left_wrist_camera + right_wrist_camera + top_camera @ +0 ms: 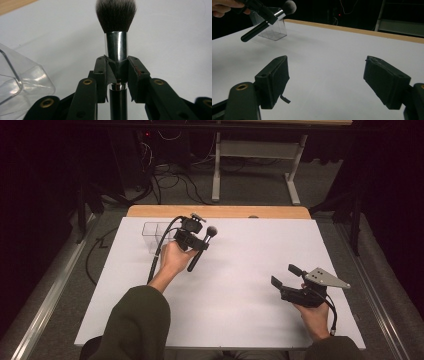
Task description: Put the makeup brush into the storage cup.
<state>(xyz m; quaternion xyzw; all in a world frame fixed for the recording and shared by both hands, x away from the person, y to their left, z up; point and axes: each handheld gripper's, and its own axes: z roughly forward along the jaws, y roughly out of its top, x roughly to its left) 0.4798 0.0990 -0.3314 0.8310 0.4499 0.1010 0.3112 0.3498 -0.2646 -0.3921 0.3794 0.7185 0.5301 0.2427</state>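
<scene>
A makeup brush [201, 246] with a black handle, a silver ferrule and dark bristles hangs above the white table, its bristle end pointing up and to the right. My left gripper [192, 240] is shut on the brush [116, 47] at the ferrule, both pads pressing its sides. A clear plastic box [156, 236] with open compartments stands just left of that gripper, near the table's far left; its corner [17, 80] is close by. My right gripper [284, 276] rests low at the right with its jaws wide apart and nothing between them. From there the lifted brush [268, 20] crosses in front of the box [273, 31].
The white tabletop [240, 270] ends in a wooden strip [220, 212] at the far side. Cables and a metal frame lie on the floor beyond. A cable trails from each gripper toward the person.
</scene>
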